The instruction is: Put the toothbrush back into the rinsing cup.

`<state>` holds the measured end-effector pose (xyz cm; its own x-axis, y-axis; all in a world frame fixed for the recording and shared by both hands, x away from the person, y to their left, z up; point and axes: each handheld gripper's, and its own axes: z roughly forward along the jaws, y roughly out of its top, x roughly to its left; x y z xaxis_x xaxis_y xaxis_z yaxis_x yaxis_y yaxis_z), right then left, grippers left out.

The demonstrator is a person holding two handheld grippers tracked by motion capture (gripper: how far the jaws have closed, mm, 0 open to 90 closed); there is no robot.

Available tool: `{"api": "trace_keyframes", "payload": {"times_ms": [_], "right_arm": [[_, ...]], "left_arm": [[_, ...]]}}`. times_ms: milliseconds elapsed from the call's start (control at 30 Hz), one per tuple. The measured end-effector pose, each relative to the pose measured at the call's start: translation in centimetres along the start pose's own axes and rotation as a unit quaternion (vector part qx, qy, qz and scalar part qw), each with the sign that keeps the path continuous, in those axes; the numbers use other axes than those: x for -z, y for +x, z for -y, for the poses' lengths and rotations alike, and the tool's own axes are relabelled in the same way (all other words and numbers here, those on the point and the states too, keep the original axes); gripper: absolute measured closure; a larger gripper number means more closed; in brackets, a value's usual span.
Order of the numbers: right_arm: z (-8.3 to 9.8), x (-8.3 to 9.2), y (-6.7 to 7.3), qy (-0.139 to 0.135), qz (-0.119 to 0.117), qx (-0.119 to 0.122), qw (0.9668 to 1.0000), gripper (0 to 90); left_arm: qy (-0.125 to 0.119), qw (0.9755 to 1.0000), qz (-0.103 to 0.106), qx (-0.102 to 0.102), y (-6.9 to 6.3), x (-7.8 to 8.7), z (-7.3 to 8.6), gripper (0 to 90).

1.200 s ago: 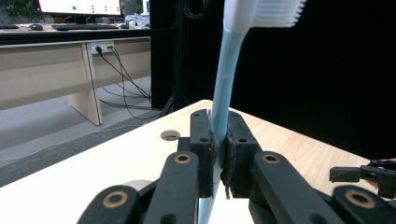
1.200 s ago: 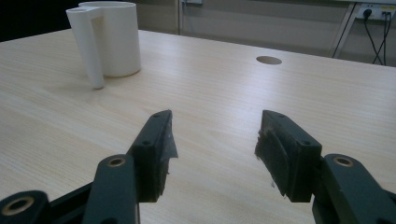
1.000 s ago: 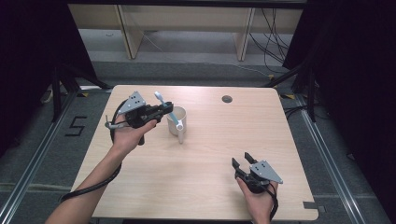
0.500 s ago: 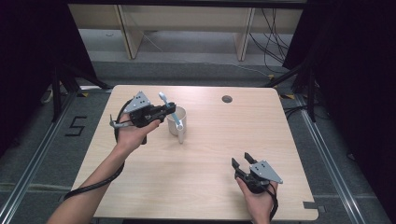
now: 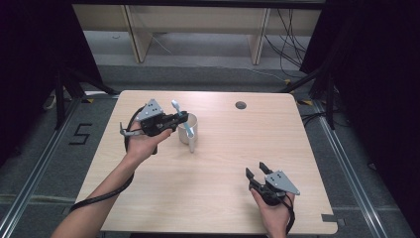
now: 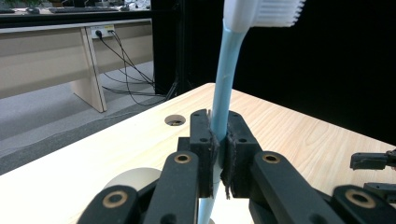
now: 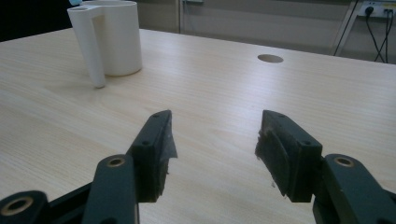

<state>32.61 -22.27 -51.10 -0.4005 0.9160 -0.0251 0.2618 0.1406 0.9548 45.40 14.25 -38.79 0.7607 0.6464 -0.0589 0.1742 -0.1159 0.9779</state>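
A white mug [image 5: 189, 130] with a long handle stands on the left half of the table [image 5: 223, 188]. My left gripper [image 5: 182, 118] hovers just left of the mug's mouth. It is shut on a light blue toothbrush [image 5: 176, 109], held upright with the white head on top. In the left gripper view the pads clamp the toothbrush handle [image 6: 223, 88] and the mug's rim [image 6: 135, 176] lies below. Whether the handle's lower end is inside the mug I cannot tell. My right gripper [image 5: 257, 171] rests low at the front right, open and empty [image 7: 212, 140], facing the mug [image 7: 112, 37].
A round cable hole [image 5: 240, 105] sits in the tabletop at the back, right of the mug. Bare wood stretches between the two grippers. Beyond the far edge stand a wooden bench frame [image 5: 198, 29] and loose cables [image 5: 285, 44] on the floor.
The left gripper has edged slightly right toward the mug with the toothbrush in it. The right gripper has stayed put.
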Motion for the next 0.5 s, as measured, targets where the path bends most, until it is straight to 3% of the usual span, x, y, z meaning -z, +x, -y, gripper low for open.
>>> {"api": "trace_keyframes", "payload": {"times_ms": [167, 233, 500], "right_arm": [[0.02, 0.01, 0.20, 0.006, -0.005, -0.013, 0.9999, 45.2], [-0.01, -0.01, 0.00, 0.001, 0.000, 0.000, 1.0000, 45.2], [-0.01, 0.02, 0.13, 0.004, -0.002, -0.005, 1.0000, 45.1]], "left_arm": [[0.003, 1.0000, 0.001, 0.000, 0.00, -0.18, 0.21, 83.1], [0.005, 1.0000, 0.001, 0.001, 0.02, -0.22, 0.26, 83.1], [0.008, 1.0000, 0.003, 0.002, 0.08, -0.55, 0.52, 83.0]]}}
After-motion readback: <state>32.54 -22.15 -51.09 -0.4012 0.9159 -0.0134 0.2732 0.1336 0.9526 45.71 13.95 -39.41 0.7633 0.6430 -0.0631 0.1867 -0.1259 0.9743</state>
